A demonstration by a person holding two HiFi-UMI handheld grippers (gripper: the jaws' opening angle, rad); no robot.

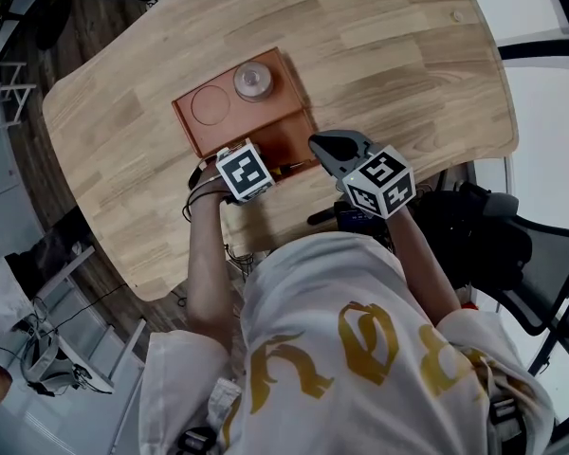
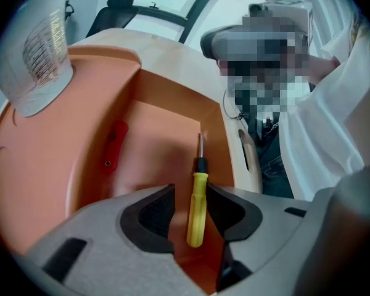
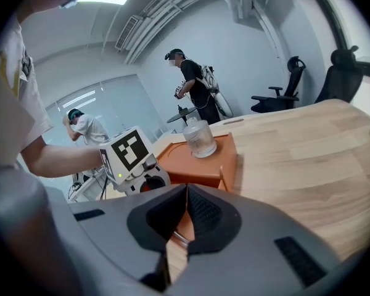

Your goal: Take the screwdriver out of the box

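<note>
A screwdriver (image 2: pixel 197 208) with a yellow handle and a thin metal shaft lies in the deep compartment of the orange box (image 2: pixel 154 122). My left gripper (image 2: pixel 191 193) points steeply down into that compartment, open, with the handle between its jaws; the right pad is close to the handle and a gap shows on the left. From the head view the left gripper (image 1: pixel 251 169) hangs over the near end of the box (image 1: pixel 209 131). Just right of the box, over the table, my right gripper (image 1: pixel 321 144) is shut with nothing in it; its pads (image 3: pixel 197 208) meet.
A clear lidded jar (image 1: pixel 253 81) stands on the box's shallow far half, beside a round recess (image 1: pixel 211 104). A red part (image 2: pixel 115 143) lies in the deep compartment. The wooden table (image 1: pixel 389 74) spreads around. A black office chair (image 1: pixel 512 245) is at my right. Two people stand far off.
</note>
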